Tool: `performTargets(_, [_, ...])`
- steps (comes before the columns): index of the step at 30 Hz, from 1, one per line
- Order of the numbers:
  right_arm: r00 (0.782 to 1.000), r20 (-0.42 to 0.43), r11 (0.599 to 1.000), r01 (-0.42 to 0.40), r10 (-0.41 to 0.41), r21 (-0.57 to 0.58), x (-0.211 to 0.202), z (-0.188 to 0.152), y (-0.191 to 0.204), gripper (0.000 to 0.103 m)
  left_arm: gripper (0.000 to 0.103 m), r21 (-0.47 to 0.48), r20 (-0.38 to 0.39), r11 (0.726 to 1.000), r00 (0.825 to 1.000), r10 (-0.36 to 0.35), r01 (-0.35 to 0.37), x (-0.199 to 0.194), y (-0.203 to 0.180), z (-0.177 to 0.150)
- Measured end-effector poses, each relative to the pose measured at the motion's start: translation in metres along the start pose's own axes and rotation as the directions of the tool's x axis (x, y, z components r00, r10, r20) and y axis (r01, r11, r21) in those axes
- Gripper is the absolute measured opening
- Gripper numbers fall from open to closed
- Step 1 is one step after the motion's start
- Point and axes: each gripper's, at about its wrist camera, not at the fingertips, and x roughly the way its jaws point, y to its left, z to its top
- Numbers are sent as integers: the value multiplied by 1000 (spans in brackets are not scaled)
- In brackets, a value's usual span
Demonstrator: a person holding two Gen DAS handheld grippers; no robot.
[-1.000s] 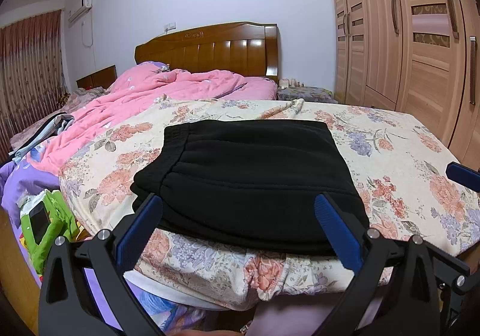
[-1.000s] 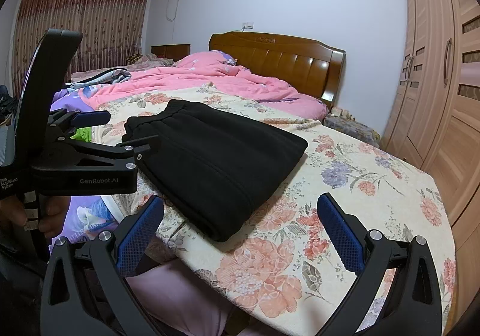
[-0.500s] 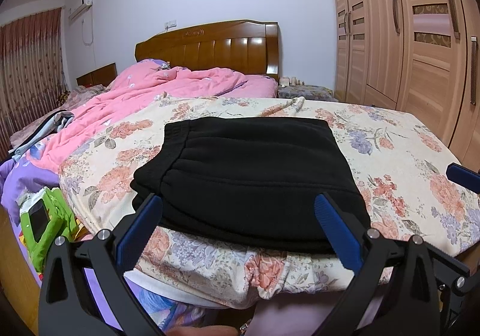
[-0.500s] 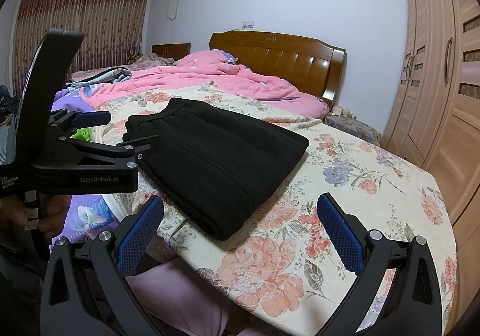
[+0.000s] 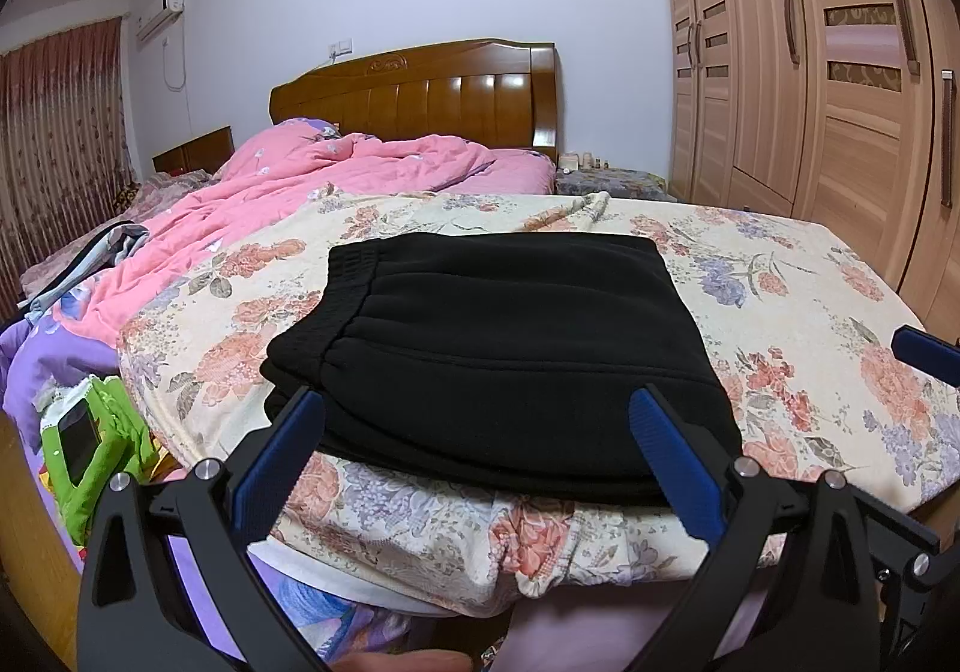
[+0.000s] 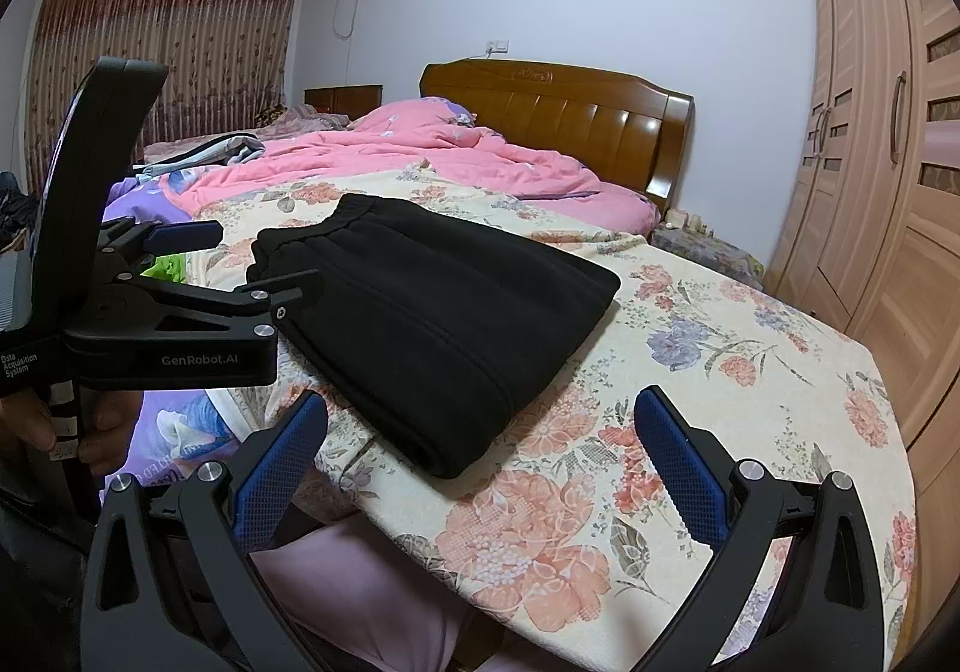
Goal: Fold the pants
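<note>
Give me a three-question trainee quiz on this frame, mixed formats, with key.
1. True or false: the left hand-held gripper is shut on the black pants.
2. Multiple choice: the black pants lie on (A) the pink quilt, (B) the floral bedspread, (C) the floor.
3. Fill in: the right hand-held gripper holds ____.

Key
1. False: its jaws stand open, and nothing sits between them.
2. B. The pants sit folded near the bed's front edge.
3. Nothing; its jaws are open over the bedspread.
</note>
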Motion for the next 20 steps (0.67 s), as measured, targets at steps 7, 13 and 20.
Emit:
performTargets(7, [1000,0,1000,0,0,0,0,0,0,99,101,4,3,1000,1000,-9,9,-1,0,-1])
performTargets(13, [1000,0,1000,-1,1,1,0,1,0,99,102,0,6,1000,1000,-11,11,0,2,0])
performTargets(20, [1000,-4,1000,-4,4,3,1,-2,0,99,102,-31,-24,999,1000,-11,10,6,9,-1])
